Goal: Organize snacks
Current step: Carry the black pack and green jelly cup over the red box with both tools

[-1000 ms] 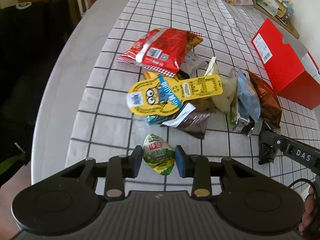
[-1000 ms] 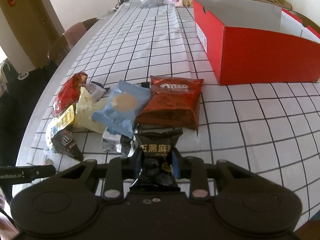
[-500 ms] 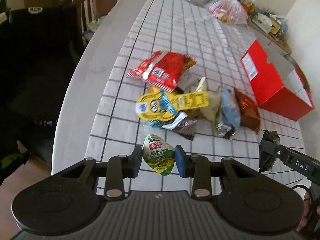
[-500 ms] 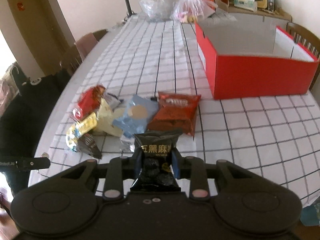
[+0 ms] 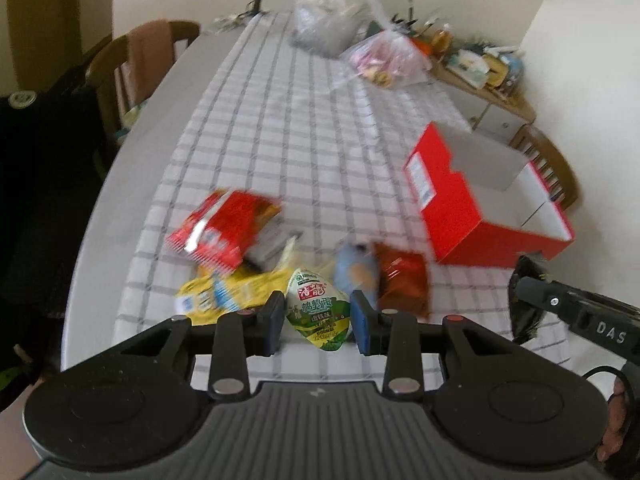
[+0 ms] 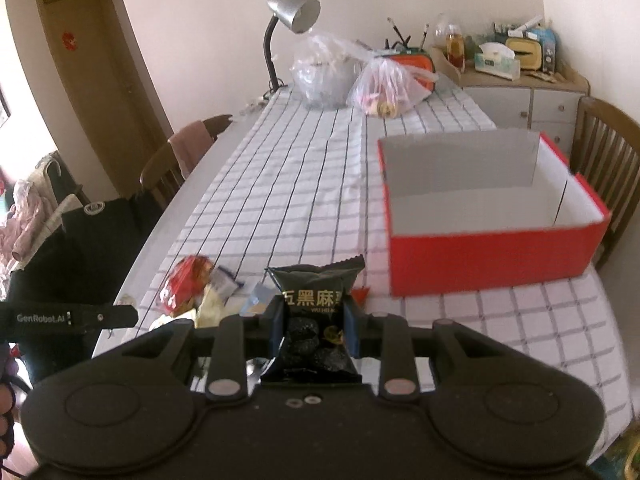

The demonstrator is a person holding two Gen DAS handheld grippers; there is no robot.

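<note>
With the left gripper [image 5: 318,318] clamping the green packet [image 5: 319,309] and the right gripper [image 6: 313,330] clamping the black packet [image 6: 316,320], it is best to carry both level over the red box [image 6: 492,258] wall before releasing them.

I am viewing along the right gripper [image 6: 313,330], whose pads are pressing on a black snack packet [image 6: 316,320] held above the table [image 6: 288,184]. The checked tablecloth is carrying an open red box [image 6: 492,256] with a white interior, sitting ahead and to the right. A pile of snack packets [image 6: 200,292] is lying at lower left. The left gripper's arm [image 6: 72,316] is projecting in from the left edge. A silver desk lamp [image 6: 294,12] and two plastic bags [image 6: 360,76] are standing at the far end.
</note>
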